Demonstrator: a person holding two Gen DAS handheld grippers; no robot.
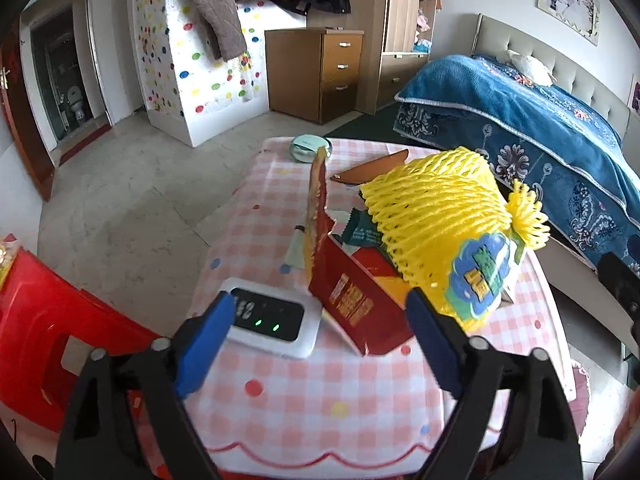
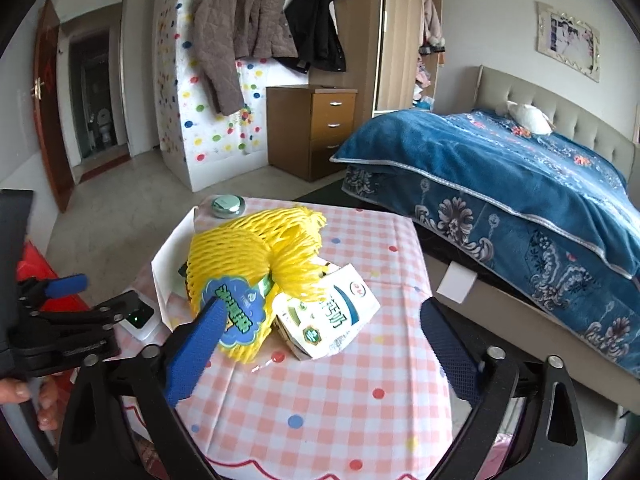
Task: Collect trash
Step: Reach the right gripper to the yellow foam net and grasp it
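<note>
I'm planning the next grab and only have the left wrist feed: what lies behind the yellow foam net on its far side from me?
Observer: A flattened white milk carton lies on the table against the yellow foam net, on the bed side.
Operator: Is the right gripper on it yet?
Observer: No. The right gripper is open and holds nothing, with its left finger in front of the net's blue label.
Operator: Can you see my left gripper from there?
Observer: Yes, the left gripper shows at the left edge of the right wrist view, beside the white device with its green light.
</note>
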